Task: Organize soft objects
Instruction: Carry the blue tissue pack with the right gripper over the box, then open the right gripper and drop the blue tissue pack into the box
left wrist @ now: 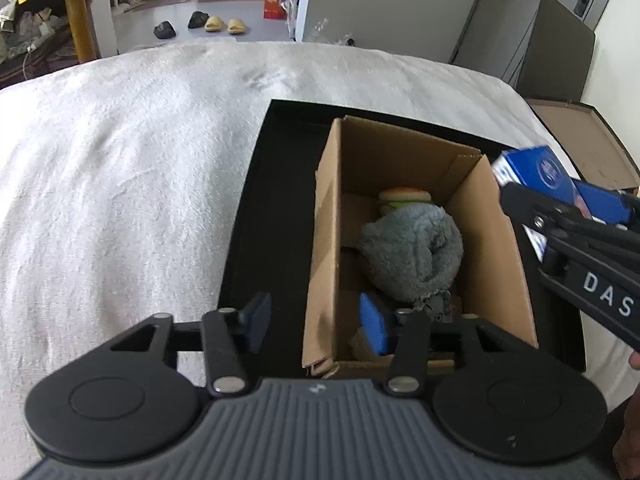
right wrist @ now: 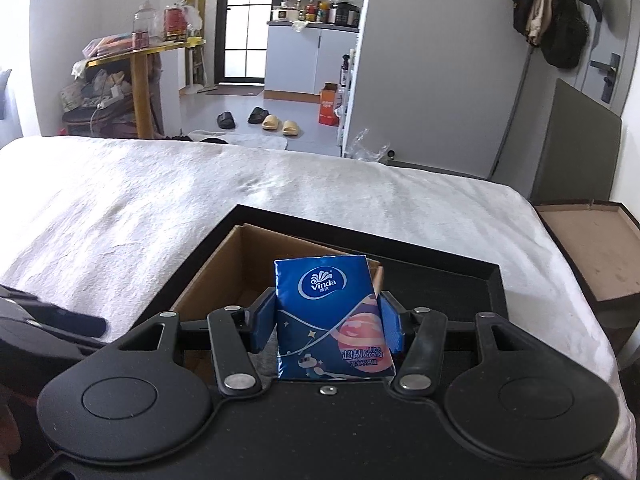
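Observation:
An open cardboard box [left wrist: 496, 248] stands on a black tray [left wrist: 276, 200] on the white bed. Inside lie a rolled grey towel [left wrist: 416, 248] and a toy burger [left wrist: 404, 196]. My left gripper [left wrist: 316, 320] is open and empty, straddling the box's near left wall. My right gripper [right wrist: 326, 324] is shut on a blue Vinda tissue pack [right wrist: 326, 312], held upright above the box [right wrist: 208, 280]. In the left wrist view the pack [left wrist: 544, 176] hovers at the box's right rim.
The white bedspread [left wrist: 120, 180] spreads to the left and beyond the tray [right wrist: 440, 272]. A brown open case [right wrist: 600, 248] sits off the bed's right edge. Slippers [right wrist: 276, 122] lie on the floor past the bed.

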### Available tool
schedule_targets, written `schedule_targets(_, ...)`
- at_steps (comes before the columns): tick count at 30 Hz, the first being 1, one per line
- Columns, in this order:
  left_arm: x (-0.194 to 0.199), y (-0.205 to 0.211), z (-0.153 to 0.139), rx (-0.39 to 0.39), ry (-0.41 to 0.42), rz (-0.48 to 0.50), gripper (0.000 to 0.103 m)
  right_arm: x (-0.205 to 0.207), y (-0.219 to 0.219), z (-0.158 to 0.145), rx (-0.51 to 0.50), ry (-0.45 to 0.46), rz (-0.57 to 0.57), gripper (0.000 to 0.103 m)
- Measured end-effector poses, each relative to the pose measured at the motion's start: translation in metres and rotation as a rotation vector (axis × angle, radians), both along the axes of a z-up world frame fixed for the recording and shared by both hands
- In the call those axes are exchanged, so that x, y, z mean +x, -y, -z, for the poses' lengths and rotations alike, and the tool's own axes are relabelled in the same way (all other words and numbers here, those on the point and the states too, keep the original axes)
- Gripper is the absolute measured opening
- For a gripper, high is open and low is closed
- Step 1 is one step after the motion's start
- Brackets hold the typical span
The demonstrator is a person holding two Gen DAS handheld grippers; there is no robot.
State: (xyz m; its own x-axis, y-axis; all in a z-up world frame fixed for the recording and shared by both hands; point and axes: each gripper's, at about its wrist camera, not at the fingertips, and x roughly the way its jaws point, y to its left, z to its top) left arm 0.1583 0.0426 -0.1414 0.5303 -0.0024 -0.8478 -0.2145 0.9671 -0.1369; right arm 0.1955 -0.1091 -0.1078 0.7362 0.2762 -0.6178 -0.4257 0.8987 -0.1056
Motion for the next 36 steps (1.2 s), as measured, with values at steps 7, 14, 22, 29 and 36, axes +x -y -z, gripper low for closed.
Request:
schedule_targets(7,0.002,-0.007,0.005,-0.073,-0.016,-0.017,0.026,0.001,-0.016,-0.002,-0.016,0.001,-0.041,0.053)
schedule_targets(14,0.005,-0.009,0.009,-0.102,-0.021,-0.024,0.014,-0.003,-0.032,-0.004,-0.090,0.008,-0.151,0.053)
schedule_targets(22,0.008,-0.014,0.013,-0.142,-0.021,-0.035,0.011,0.005,-0.045,-0.004,-0.123,0.000,-0.214,0.053)
schedule_targets(29,0.007,-0.019,0.014,-0.165,-0.016,-0.048,0.011,0.013,-0.057,-0.004,-0.129,0.019,-0.241,0.054)
schedule_targets(36,0.006,-0.021,0.014,-0.168,-0.017,-0.052,0.011,0.012,-0.057,-0.002,-0.149,0.055,-0.254,0.074)
